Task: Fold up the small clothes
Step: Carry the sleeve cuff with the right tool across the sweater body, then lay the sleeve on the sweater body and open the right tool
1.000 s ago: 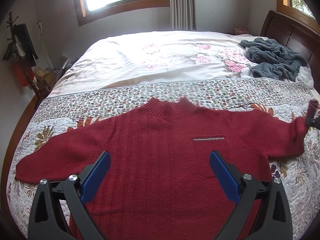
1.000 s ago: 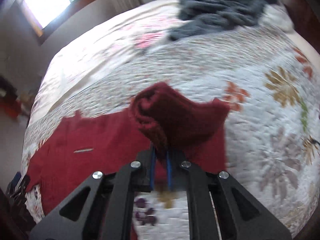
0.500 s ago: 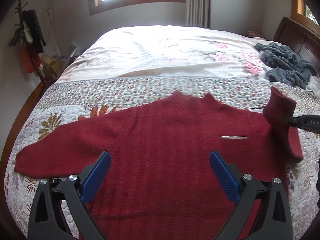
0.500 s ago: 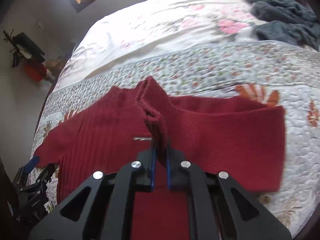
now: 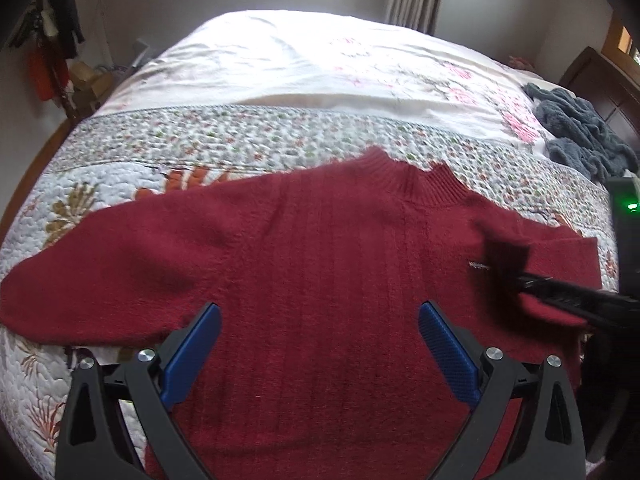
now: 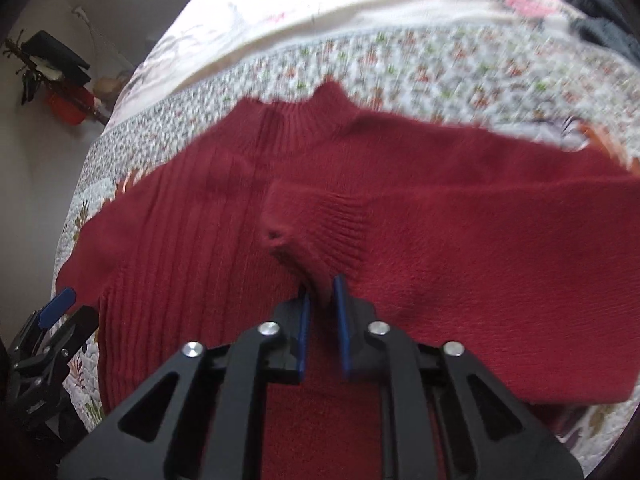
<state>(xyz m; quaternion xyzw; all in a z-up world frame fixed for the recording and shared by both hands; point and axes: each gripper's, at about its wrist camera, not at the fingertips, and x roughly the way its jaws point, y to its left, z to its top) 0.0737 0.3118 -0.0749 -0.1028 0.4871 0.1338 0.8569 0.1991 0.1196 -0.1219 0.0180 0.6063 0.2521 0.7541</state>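
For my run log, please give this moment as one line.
stage: sleeve fold | right tongs: shut on sleeve cuff, over red sweater | left tongs: open, above sweater | other sleeve: flat

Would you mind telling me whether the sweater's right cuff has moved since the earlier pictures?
Yes. The cuff, clamped in the right gripper, has travelled inward from the quilt onto the sweater's chest, below the collar.

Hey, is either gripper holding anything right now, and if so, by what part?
The right gripper is shut on the red sweater, pinching its sleeve cuff. The left gripper is open and holds nothing.
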